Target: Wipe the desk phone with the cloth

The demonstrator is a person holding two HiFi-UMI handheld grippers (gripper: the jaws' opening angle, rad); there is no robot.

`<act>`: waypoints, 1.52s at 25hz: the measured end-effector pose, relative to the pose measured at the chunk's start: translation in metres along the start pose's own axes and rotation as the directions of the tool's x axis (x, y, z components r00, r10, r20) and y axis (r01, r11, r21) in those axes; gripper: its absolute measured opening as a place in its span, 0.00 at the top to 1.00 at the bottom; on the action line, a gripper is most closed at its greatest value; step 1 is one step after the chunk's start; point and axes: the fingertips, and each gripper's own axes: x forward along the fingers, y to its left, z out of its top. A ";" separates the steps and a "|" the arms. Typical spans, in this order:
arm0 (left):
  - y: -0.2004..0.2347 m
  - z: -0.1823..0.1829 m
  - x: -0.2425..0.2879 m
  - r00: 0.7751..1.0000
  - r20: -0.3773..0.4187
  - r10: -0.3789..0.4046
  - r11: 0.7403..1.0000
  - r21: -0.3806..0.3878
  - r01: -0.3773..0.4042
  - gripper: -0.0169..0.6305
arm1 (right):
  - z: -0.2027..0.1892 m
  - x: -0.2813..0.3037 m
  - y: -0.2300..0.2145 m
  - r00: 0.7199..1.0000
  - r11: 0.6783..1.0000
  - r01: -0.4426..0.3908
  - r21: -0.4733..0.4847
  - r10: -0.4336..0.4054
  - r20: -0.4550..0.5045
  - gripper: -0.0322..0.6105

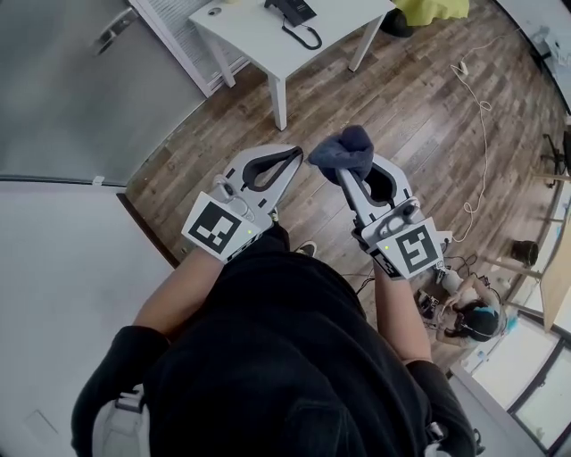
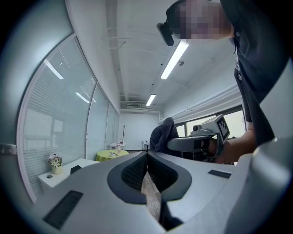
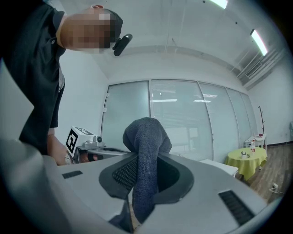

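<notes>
— What takes up most of the head view?
— A wooden floor point(image 1: 428, 116), with a white table point(image 1: 268, 45) standing on it at the top edge. Nearest the camera is the person point(image 1: 268, 357) in a black top, both forearms held out in front.

— And the grippers?
— Both are raised over the floor, side by side and well short of the table. The left gripper point(image 1: 296, 155) has its jaws closed tip to tip; its own view shows them meeting with nothing between them. The right gripper point(image 1: 344, 168) has its jaws clamped on the cloth.

— Where's the desk phone?
— The desk phone point(image 1: 293, 11) is dark and sits on the table's far part, with its handset lying just in front of it. It is well apart from both grippers.

— The cloth?
— The cloth point(image 1: 344, 148) is dark grey-blue and bunched. It bulges out past the right jaws' tips, off the floor and clear of the table.
</notes>
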 end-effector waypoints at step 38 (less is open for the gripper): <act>0.135 -0.005 0.130 0.995 -0.020 -0.099 0.995 0.001 0.099 0.96 | -0.003 0.099 -0.149 0.994 0.994 0.111 -0.004 -0.110 0.017 0.81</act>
